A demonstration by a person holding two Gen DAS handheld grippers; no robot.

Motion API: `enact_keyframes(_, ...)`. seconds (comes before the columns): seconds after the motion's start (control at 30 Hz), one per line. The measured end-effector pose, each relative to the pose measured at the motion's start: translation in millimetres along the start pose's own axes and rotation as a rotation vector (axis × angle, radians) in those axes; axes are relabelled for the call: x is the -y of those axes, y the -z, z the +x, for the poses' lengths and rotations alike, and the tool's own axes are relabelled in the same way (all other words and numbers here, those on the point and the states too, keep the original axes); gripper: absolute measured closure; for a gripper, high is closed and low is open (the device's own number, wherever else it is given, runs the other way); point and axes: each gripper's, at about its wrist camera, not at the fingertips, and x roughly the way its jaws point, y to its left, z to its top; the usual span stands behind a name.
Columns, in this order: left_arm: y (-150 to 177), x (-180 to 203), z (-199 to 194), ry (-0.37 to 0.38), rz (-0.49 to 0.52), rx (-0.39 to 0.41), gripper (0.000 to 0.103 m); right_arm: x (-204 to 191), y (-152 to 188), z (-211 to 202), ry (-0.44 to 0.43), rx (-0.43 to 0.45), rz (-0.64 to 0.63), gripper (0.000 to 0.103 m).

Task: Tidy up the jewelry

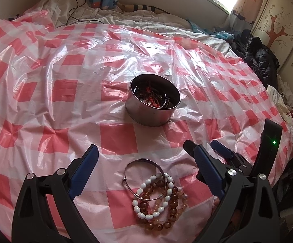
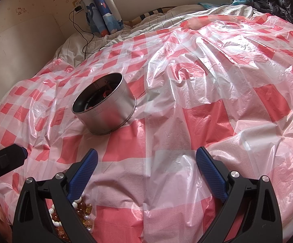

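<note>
A silver bangle [image 1: 144, 179], a white bead bracelet [image 1: 156, 199] and amber bead bracelets [image 1: 169, 212] lie in a heap on the red-and-white checked plastic sheet [image 1: 65, 93]. My left gripper [image 1: 145, 154] is open, its fingers spread to either side of the heap just above the sheet. My right gripper [image 2: 146, 154] is also open and holds nothing. Its left finger [image 2: 83, 170] hangs over the edge of the beads [image 2: 79, 205]. A round metal tin [image 1: 152, 103] with red cords and dark pieces inside stands beyond both grippers, also seen as the tin [image 2: 106, 109] in the right wrist view.
The sheet covers a bed with rumpled white bedding [image 1: 146, 20] at the far side. A black cable [image 2: 85, 40] runs from a wall socket. Dark clothes [image 1: 258, 56] are piled by a wardrobe at the right. A right-gripper finger [image 1: 222, 151] crowds my left gripper.
</note>
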Motion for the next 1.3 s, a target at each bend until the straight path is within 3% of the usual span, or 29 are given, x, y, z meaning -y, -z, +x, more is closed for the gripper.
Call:
enact_keyframes(0.6, 1.3, 6.0, -0.3, -0.008, 0.011, 0.002, 0.011, -0.9, 0.0, 0.6, 0.002, -0.001, -0.001, 0.009)
enact_keyframes(0.7, -1.1, -0.3, -4.8, 0.025, 0.016, 0.002, 0.011, -0.9, -0.4, 0.6, 0.001, -0.001, -0.001, 0.009)
enact_keyframes(0.87, -7.3, -46.7, -18.8, 0.1, -0.099, 0.016, 0.011, 0.9, 0.7, -0.4, -0.007, -0.008, 0.013, 0.009)
enact_keyframes(1.03, -8.6, -86.9, -29.9, 0.062, -0.217, 0.072, 0.011, 7.6, -2.0, -12.6, -0.02, -0.026, 0.052, 0.009)
enact_keyframes(1.13, -5.8, -80.0, -25.9, 0.066, -0.167, 0.06, 0.011, 4.9, -2.5, -31.4, -0.024, -0.019, 0.032, 0.009)
enact_keyframes(1.3, 4.5, -45.7, -1.9, 0.049, -0.03, -0.024, 0.011, 2.0, 0.8, -60.7, -0.061, 0.026, 0.006, 0.008)
